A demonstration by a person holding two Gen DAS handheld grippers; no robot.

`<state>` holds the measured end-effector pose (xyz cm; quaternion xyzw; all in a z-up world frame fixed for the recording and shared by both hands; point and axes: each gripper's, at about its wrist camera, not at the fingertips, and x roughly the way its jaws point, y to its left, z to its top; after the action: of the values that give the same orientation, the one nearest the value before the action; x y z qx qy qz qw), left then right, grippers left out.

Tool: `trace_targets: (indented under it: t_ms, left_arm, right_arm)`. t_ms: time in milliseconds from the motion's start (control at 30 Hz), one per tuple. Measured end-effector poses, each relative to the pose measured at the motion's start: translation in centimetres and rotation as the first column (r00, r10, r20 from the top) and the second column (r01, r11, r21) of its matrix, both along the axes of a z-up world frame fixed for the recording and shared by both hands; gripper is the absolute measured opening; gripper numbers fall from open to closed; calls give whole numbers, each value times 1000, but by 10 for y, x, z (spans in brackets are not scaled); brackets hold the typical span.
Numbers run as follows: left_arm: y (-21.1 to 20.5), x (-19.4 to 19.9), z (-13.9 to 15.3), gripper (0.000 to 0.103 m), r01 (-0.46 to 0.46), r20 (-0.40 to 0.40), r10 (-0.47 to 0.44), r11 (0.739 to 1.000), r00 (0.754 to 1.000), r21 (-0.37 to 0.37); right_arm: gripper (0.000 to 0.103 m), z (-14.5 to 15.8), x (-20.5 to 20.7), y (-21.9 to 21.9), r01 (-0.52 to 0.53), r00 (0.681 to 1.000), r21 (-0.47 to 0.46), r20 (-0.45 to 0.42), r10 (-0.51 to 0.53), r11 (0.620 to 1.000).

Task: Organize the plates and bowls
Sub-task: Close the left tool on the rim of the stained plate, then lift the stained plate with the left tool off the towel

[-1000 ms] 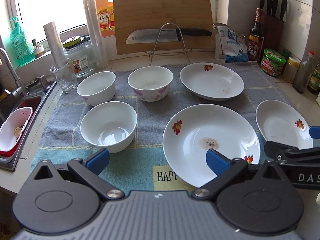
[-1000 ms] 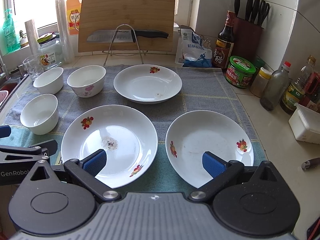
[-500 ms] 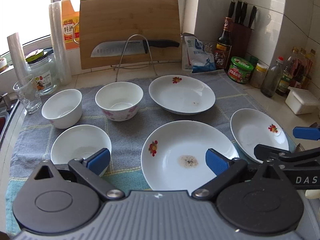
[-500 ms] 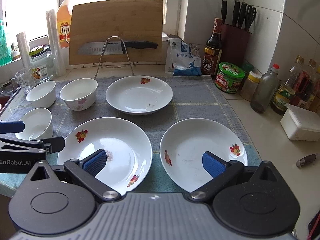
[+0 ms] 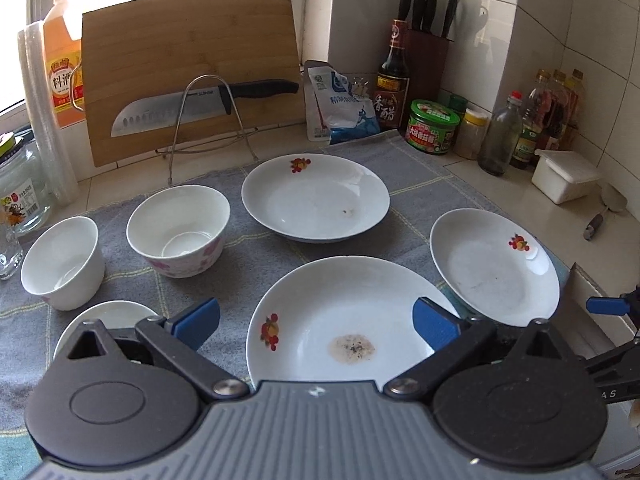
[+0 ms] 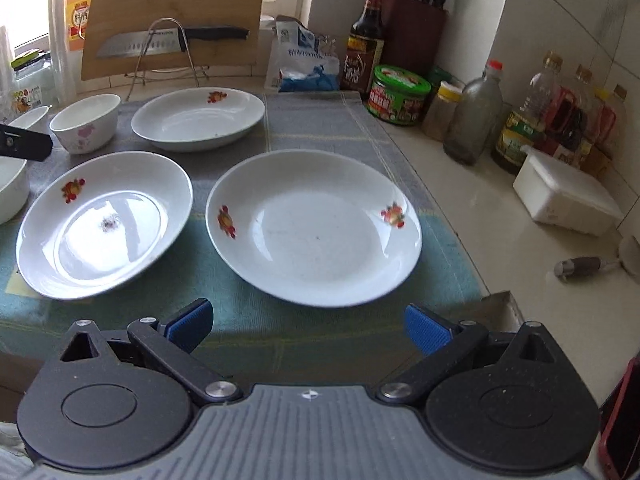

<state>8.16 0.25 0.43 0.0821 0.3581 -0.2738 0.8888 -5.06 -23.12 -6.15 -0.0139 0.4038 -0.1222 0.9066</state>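
1. The left wrist view sits low above the near edge of the towel (image 5: 404, 160), looking forward over its own spread blue fingers (image 5: 198, 318) toward the cutting board (image 5: 188, 60) and tiled back wall.
2. The right wrist view sits further right, just short of the towel's near edge, facing forward and slightly left.
3. Both share the stained plate (image 5: 344, 320) (image 6: 104, 220), the right plate (image 5: 494, 268) (image 6: 316, 228), the far plate (image 5: 316, 200) (image 6: 198, 118) and the knife block (image 5: 426, 52) (image 6: 414, 28).
4. Each view catches the other gripper at its edge.
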Motion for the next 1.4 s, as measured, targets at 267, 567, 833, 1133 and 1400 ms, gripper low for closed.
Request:
trace_targets:
  t_ms: [267,567,833,1133,1400]
  left_arm:
    - [-24,12,1,102,11,-12,-11,999,1000,48]
    - [-81,35,2,102,123,-40,-120,989,992,80]
    - [-148,54,-11,101,305,-134,-294,950,946,67]
    - [-210,84,-42,87,439,-265,-404,894,875,86]
    - [-236,102,-62,73,512,-358,-448,852,819,106]
  right_arm:
    - [103,-31,20,-30,-82,996,34,-21,83,996]
    - [103,-41,34,-58,-206,978,75,34,204,976]
    - [103,-46,30,-67,-295,952,65,102,287,953]
    - [103,-48,31,-77,-339,934,56,142,329,939]
    - [103,-51,29,-79,-348,928,53,158,337,936]
